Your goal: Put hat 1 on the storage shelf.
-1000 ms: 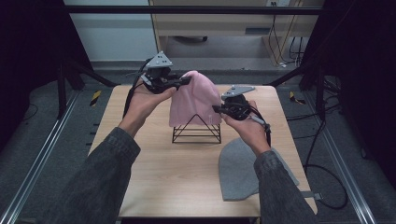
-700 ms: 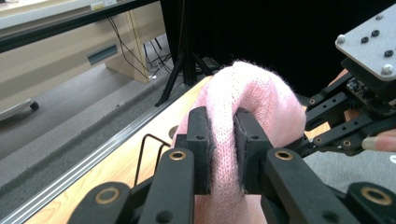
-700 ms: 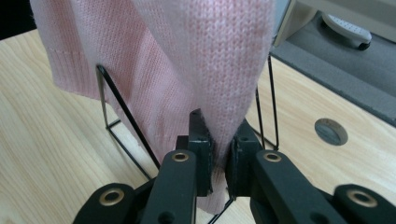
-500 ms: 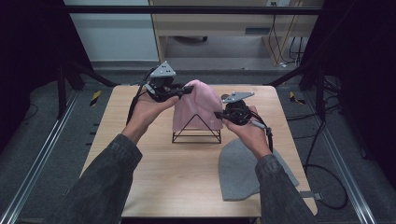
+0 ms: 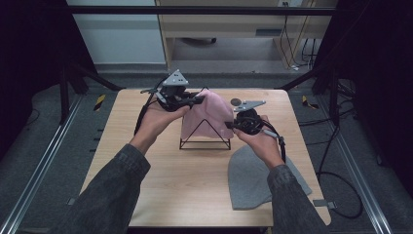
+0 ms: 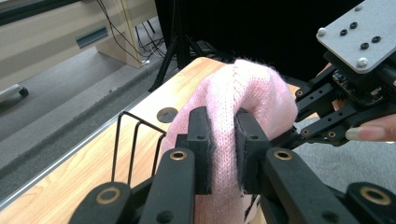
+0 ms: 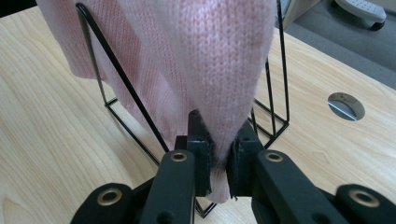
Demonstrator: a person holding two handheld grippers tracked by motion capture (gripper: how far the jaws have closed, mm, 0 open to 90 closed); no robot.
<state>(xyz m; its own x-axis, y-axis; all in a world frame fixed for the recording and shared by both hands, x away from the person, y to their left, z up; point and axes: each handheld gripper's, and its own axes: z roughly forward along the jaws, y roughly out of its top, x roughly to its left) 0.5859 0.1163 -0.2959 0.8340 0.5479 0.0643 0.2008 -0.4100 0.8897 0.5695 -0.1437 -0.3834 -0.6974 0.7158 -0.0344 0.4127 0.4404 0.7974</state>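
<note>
While both claws grip it, the pink knit hat [image 5: 210,114] hangs draped over the black wire stand [image 5: 205,139] near the middle of the wooden surface [image 5: 160,175], a bit toward the far side. Left claw [image 5: 197,100] is at the hat's upper left, pads pinched on a thick fold of the knit w/ fabric bulging out between them; in the left gripper view the left claw [image 6: 223,156] has the pink wool squeezed between both pads, narrow gap only. Right claw [image 5: 230,126] is at the hat's lower right edge, just beside the stand's right leg; in the right gripper view the right claw [image 7: 219,165] is nearly closed on the hat's bottom hem, a small tail of knit poking out below the pads. Stand's thin rods run up behind & beside the cloth there, base frame resting on the surface.

Grey knit hat [image 5: 260,178] lies flat on the near right part of the surface, partly under the right forearm, apart from the stand. Round cable hole [image 5: 236,101] sits in the surface on the far side, right of the pink hat's top. Both forearms are in dark grey sleeves
</note>
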